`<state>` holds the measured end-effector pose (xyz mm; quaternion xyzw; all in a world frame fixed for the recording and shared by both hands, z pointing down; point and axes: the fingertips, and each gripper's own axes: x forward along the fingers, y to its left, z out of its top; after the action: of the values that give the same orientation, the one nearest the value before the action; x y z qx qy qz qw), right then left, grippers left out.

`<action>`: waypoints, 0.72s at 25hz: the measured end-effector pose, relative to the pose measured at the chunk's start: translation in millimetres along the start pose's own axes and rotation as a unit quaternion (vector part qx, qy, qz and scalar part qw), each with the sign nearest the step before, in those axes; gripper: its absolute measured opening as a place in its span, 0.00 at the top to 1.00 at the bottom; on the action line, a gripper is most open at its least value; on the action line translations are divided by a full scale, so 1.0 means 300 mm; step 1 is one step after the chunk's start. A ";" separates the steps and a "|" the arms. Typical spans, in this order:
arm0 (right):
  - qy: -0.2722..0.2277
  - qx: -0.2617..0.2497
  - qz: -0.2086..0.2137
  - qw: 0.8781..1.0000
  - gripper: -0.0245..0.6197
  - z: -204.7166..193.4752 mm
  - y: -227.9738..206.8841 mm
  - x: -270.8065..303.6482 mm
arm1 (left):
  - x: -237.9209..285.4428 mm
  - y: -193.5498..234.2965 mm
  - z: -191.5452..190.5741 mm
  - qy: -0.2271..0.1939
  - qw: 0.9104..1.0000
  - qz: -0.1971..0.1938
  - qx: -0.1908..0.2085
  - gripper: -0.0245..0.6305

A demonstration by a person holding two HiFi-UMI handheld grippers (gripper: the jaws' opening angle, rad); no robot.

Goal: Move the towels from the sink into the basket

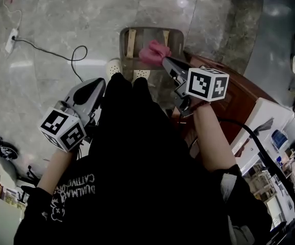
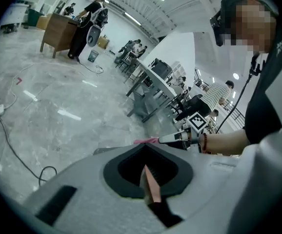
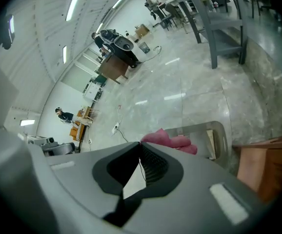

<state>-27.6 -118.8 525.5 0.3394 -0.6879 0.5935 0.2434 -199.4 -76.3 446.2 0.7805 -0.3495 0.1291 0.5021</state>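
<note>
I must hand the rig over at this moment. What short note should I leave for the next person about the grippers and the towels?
Left gripper: shut, empty.
Right gripper: shut on the pink towel, held over the basket on the floor.
Sink: not in view; no other towel visible.
Done: towel brought to the basket, not yet released.
To do: drop it in, then check the sink for more.

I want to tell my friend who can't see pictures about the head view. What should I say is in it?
Seen from above, the right gripper holds a pink towel over a basket on the marble floor. The left gripper hangs at lower left beside the person's black clothes. A white power strip lies farther left.
</note>
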 end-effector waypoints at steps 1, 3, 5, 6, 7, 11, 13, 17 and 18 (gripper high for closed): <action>0.003 0.004 -0.003 1.000 0.94 -0.012 -0.033 0.029 | 0.030 0.012 -0.030 0.009 1.000 -0.004 0.000 0.96; 0.012 0.007 -0.015 1.000 0.94 -0.041 -0.110 0.080 | 0.097 0.026 -0.092 0.028 1.000 -0.012 0.001 0.96; 0.027 0.015 -0.026 0.999 0.94 -0.074 -0.186 0.140 | 0.168 0.050 -0.145 0.046 0.999 -0.019 0.002 0.96; 0.037 0.021 -0.029 0.999 0.94 -0.093 -0.217 0.173 | 0.200 0.067 -0.169 0.055 0.998 -0.021 -0.001 0.96; 0.046 0.026 -0.030 0.998 0.94 -0.114 -0.243 0.207 | 0.230 0.087 -0.191 0.064 0.998 -0.023 -0.005 0.96; 0.079 0.038 -0.027 0.996 0.94 -0.191 -0.359 0.346 | 0.361 0.190 -0.267 0.090 0.995 -0.027 -0.013 0.96; 0.090 0.048 -0.026 0.994 0.94 -0.230 -0.438 0.416 | 0.433 0.257 -0.310 0.099 0.995 -0.025 -0.016 0.96; 0.107 0.093 -0.043 0.989 0.94 -0.336 -0.646 0.584 | 0.547 0.422 -0.405 0.120 0.992 -0.010 -0.026 0.96; 0.116 0.108 -0.052 0.986 0.94 -0.377 -0.696 0.623 | 0.563 0.461 -0.434 0.129 0.991 -0.005 -0.027 0.96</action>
<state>0.8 -54.5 819.4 0.3277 -0.5685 0.6860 0.3143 -151.2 -67.6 695.5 0.7455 -0.2806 0.2171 0.5643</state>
